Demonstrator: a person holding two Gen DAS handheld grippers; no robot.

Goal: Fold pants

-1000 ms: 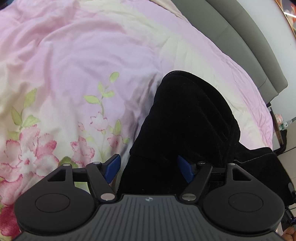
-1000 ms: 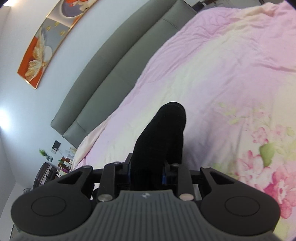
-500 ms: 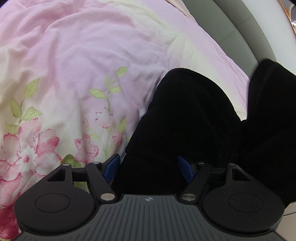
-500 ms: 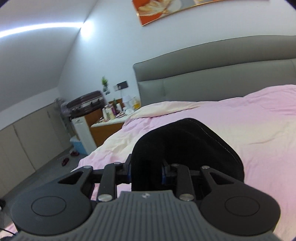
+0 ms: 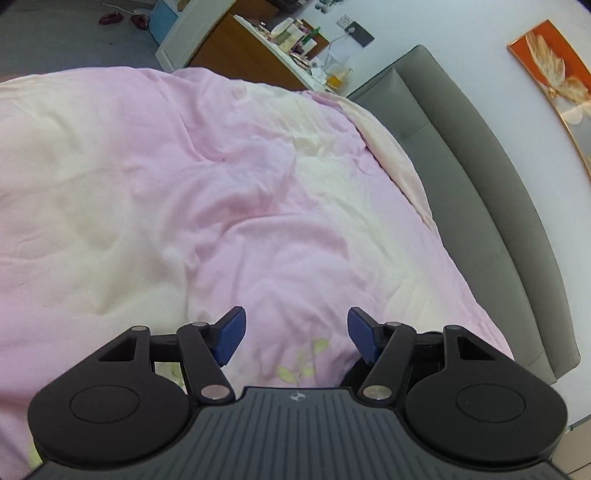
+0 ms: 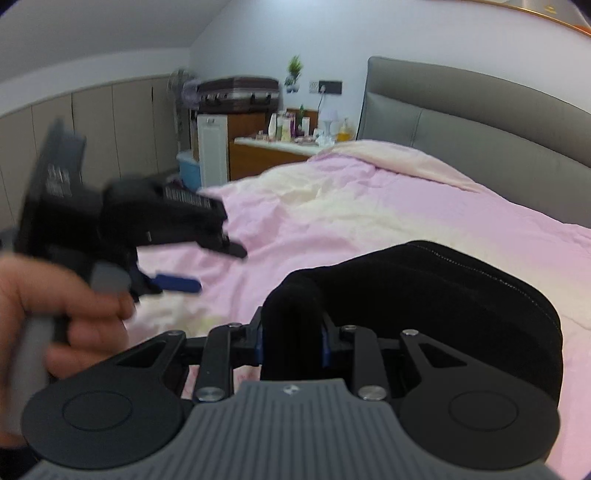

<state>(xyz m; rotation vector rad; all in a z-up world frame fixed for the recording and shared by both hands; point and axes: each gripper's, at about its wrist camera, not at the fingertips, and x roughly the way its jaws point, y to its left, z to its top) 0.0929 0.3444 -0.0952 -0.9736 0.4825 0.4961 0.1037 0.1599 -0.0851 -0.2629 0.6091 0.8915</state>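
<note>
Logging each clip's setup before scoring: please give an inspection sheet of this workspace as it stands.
Surface: bed under a rumpled pink and cream duvet.
Job's things: black pants, bunched, lying on the duvet.
Clutter: nothing seen on the bed.
Grippers: left gripper open, nothing between its blue pads, jaws just closing a little; right gripper shut on a fold of the pants.
Cables: a white cord at the wall socket.
Surroundings: grey headboard, crowded bedside cabinet, suitcase, orange wall picture.
</note>
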